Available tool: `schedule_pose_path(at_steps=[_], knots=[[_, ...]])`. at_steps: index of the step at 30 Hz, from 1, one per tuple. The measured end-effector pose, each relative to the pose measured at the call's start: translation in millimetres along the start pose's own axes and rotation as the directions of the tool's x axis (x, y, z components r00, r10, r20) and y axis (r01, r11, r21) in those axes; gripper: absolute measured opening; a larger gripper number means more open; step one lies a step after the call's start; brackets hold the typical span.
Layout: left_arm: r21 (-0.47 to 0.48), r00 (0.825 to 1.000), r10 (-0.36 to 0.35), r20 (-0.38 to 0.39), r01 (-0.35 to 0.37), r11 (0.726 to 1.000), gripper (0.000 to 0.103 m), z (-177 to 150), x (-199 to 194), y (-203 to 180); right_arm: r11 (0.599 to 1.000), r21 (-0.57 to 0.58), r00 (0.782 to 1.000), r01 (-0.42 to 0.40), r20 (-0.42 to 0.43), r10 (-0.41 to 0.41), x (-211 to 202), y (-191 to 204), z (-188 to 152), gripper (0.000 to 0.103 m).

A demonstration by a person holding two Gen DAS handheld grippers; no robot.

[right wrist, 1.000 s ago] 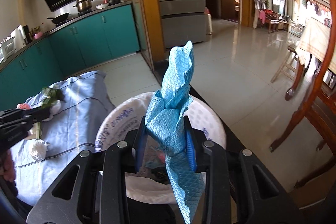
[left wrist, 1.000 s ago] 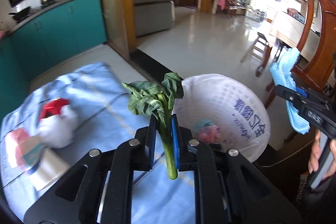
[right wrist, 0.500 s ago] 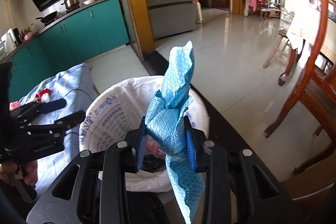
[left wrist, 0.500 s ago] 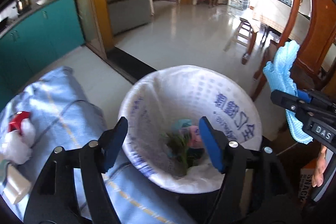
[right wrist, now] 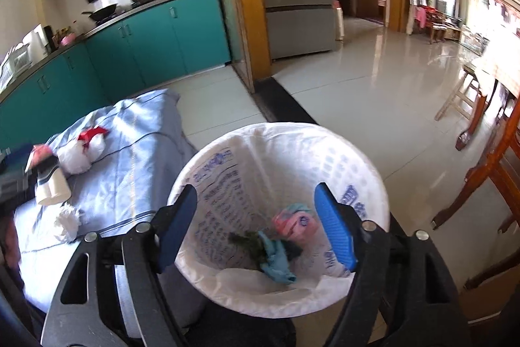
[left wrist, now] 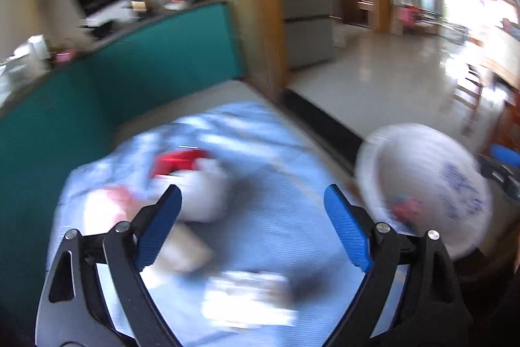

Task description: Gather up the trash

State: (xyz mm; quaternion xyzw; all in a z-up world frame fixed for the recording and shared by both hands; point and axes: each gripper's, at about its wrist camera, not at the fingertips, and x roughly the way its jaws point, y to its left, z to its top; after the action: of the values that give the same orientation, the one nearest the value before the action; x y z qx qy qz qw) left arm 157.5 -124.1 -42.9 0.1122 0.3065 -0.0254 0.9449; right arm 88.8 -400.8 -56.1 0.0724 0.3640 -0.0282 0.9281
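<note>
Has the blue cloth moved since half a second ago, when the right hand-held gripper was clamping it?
Yes. The blue cloth has dropped from the right hand-held gripper, now open, into the white-lined bin, beside the green leaf.

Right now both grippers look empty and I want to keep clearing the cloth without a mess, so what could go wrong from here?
1. The left-wrist view is badly smeared, so the left gripper may come down off target among the litter.
2. The paper cup lies on its side beside the white wad; a wide-open grab could crush it or catch both.
3. The blue cloth is wrinkled, so the fingers may pinch fabric and drag the litter.
</note>
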Motion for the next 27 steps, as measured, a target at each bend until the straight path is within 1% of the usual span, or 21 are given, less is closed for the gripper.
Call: schedule_pose_path(at_steps=[2, 3, 4, 6, 7, 8, 9, 10, 11, 12, 13, 14, 15, 17, 19, 21, 23, 24, 25, 26, 27], knots=[[-0.081, 0.997, 0.075, -0.014, -0.076, 0.994, 0.095, 4.6, 7.4, 34.5, 0.999, -0.028, 1.000, -0.022, -0.013, 0.021, 1.5, 13.7, -1.3, 0.075], [-0.136, 0.994, 0.098, -0.039, -0.103, 0.985, 0.096, 5.8, 16.2, 58.2, 0.998, -0.039, 0.999, -0.041, -0.021, 0.040, 2.3, 20.5, -2.2, 0.075], [-0.174, 0.992, 0.108, -0.061, -0.118, 0.978, 0.096, 6.3, 23.7, 75.2, 0.997, -0.047, 0.998, -0.058, -0.027, 0.057, 3.4, 26.7, -2.1, 0.075], [-0.235, 0.984, 0.110, -0.137, -0.140, 0.962, 0.096, 4.0, 44.0, 104.5, 0.994, -0.059, 0.995, -0.094, -0.041, 0.092, 6.5, 41.0, -3.3, 0.075], [-0.266, 0.981, 0.075, -0.177, -0.121, 0.956, 0.095, 0.4, 54.8, 119.1, 0.991, -0.065, 0.992, -0.120, -0.053, 0.117, 9.3, 50.1, -3.7, 0.075], [-0.293, 0.979, 0.034, -0.201, -0.093, 0.952, 0.084, -5.3, 61.9, 131.1, 0.986, -0.075, 0.987, -0.149, -0.065, 0.144, 11.9, 59.7, -4.2, 0.075], [-0.327, 0.972, -0.004, -0.234, -0.075, 0.942, 0.059, -11.0, 68.1, 142.3, 0.982, -0.086, 0.984, -0.171, -0.074, 0.164, 13.7, 68.7, -4.8, 0.076], [-0.380, 0.968, -0.070, -0.243, -0.028, 0.925, 0.058, -17.6, 69.8, 153.1, 0.976, -0.102, 0.979, -0.191, -0.083, 0.183, 15.8, 80.1, -5.2, 0.076], [-0.422, 0.967, -0.125, -0.220, 0.020, 0.906, 0.054, -23.3, 65.7, 161.1, 0.971, -0.117, 0.975, -0.211, -0.090, 0.201, 17.0, 89.9, -5.6, 0.076], [-0.430, 0.969, -0.123, -0.216, 0.019, 0.903, 0.047, -29.8, 59.8, 166.8, 0.963, -0.135, 0.970, -0.234, -0.101, 0.222, 19.1, 100.9, -5.8, 0.076], [-0.412, 0.972, -0.098, -0.215, 0.001, 0.911, 0.042, -36.1, 53.2, 165.6, 0.957, -0.147, 0.966, -0.249, -0.108, 0.234, 20.0, 109.0, -5.9, 0.076], [-0.390, 0.974, -0.079, -0.214, -0.011, 0.921, 0.039, -41.1, 45.6, 165.3, 0.946, -0.170, 0.959, -0.275, -0.120, 0.257, 22.6, 122.9, -6.1, 0.076], [-0.380, 0.975, -0.077, -0.208, -0.008, 0.925, 0.038, -46.5, 37.2, 166.0, 0.934, -0.189, 0.951, -0.302, -0.132, 0.280, 25.1, 135.3, -6.2, 0.076], [-0.380, 0.973, -0.104, -0.204, 0.019, 0.925, 0.038, -64.2, 18.3, 169.2, 0.909, -0.220, 0.933, -0.354, -0.158, 0.325, 29.9, 157.4, -6.4, 0.076], [-0.379, 0.969, -0.116, -0.219, 0.025, 0.925, 0.038, -85.5, 1.7, 171.6, 0.881, -0.249, 0.913, -0.402, -0.187, 0.363, 35.9, 178.6, -7.5, 0.076], [-0.371, 0.959, -0.137, -0.250, 0.036, 0.928, 0.038, -105.4, -7.2, 170.0, 0.858, -0.270, 0.896, -0.436, -0.220, 0.386, 43.8, 199.8, -8.5, 0.076], [-0.372, 0.948, -0.136, -0.288, 0.021, 0.928, 0.038, -127.7, -16.3, 173.0, 0.833, -0.285, 0.875, -0.474, -0.261, 0.408, 54.4, 222.0, -12.0, 0.076], [-0.373, 0.943, -0.132, -0.305, 0.009, 0.928, 0.041, -137.7, -20.9, 175.2, 0.822, -0.292, 0.865, -0.489, -0.286, 0.413, 61.6, 233.9, -14.4, 0.076], [-0.378, 0.942, -0.129, -0.311, 0.002, 0.926, 0.046, -146.1, -25.3, 177.8, 0.817, -0.300, 0.861, -0.493, -0.302, 0.408, 66.7, 242.5, -16.7, 0.076], [-0.384, 0.942, -0.122, -0.312, -0.007, 0.923, 0.058, -152.6, -31.0, 181.2, 0.814, -0.311, 0.861, -0.491, -0.318, 0.397, 71.1, 249.7, -19.6, 0.076], [-0.392, 0.946, -0.107, -0.305, -0.022, 0.920, 0.066, -157.2, -36.3, 185.9, 0.814, -0.321, 0.862, -0.484, -0.333, 0.382, 75.2, 256.3, -22.7, 0.076]])
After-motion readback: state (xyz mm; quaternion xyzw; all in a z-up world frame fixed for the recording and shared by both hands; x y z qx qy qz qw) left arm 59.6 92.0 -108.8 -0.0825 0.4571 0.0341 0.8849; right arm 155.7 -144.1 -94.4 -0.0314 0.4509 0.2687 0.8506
